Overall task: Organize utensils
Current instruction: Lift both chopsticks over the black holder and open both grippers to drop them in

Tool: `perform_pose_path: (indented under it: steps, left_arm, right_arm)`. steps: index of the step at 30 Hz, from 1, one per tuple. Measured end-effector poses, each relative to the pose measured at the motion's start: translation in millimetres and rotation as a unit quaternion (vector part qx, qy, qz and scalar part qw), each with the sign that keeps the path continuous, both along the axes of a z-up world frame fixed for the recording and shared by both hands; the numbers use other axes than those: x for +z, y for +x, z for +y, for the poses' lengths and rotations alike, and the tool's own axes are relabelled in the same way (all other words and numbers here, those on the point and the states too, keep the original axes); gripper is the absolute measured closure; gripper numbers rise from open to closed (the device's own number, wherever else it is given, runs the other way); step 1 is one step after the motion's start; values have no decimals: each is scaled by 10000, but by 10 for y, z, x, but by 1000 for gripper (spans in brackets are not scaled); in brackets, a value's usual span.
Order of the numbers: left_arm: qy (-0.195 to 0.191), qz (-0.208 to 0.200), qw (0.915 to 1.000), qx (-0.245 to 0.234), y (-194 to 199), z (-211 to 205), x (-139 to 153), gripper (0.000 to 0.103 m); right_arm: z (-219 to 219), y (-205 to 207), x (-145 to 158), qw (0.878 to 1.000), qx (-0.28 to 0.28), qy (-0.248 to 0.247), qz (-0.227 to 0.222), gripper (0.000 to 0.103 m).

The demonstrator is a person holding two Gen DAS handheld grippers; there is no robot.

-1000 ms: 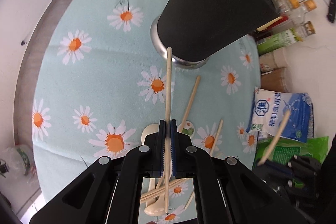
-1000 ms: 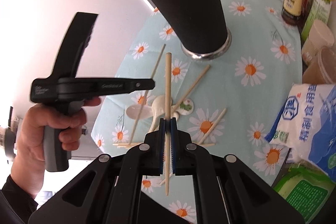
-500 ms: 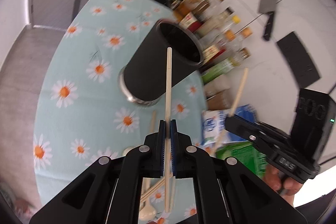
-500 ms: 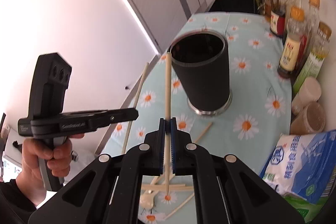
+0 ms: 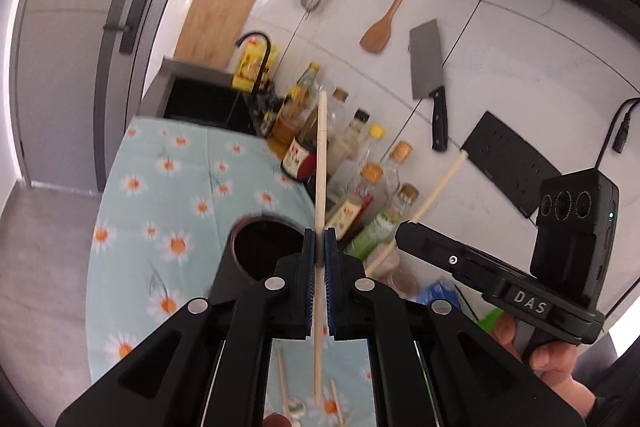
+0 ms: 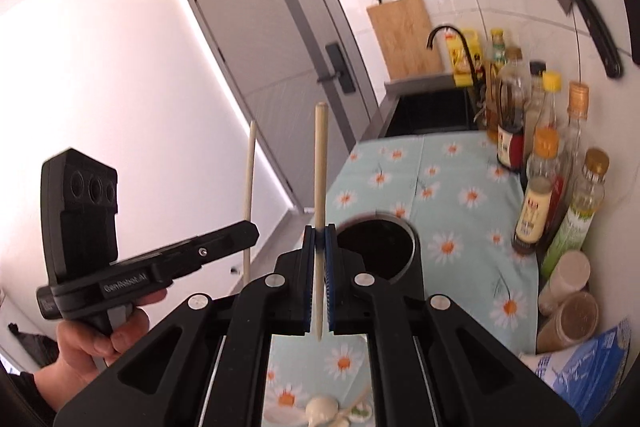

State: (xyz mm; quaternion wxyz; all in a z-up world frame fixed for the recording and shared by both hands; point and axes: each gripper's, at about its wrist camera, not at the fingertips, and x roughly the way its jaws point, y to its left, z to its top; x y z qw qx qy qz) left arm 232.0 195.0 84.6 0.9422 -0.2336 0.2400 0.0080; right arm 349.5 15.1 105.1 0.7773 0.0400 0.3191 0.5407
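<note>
Left wrist view: left gripper (image 5: 319, 247) clamped on a pale round wooden chopstick (image 5: 321, 163), upright. Black cylindrical holder (image 5: 256, 259), mouth open, sits just below-left of its tips. Right gripper (image 6: 319, 245) pinches a second chopstick (image 6: 320, 171) w/ the holder's rim (image 6: 414, 239) just right.
</note>
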Motion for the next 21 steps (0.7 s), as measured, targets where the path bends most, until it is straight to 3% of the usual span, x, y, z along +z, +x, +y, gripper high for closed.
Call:
perform_pose_path:
  steps: [3, 7, 15, 21]
  left_arm:
    - [197, -278, 9994, -8, 95, 51, 51, 99]
    - [573, -539, 9969, 28, 255, 126, 44, 99]
    - [439, -863, 9952, 164, 581, 382, -93, 99]
    - [355, -865, 9955, 139, 711, 403, -245, 99]
  right_arm:
    - [58, 18, 143, 9985, -257, 84, -473, 97]
    - [215, 142, 143, 9975, -379, -11, -603, 97]
    - [397, 341, -21, 9974, -442, -232, -523, 97]
    - [482, 407, -150, 9973, -455, -416, -398, 97]
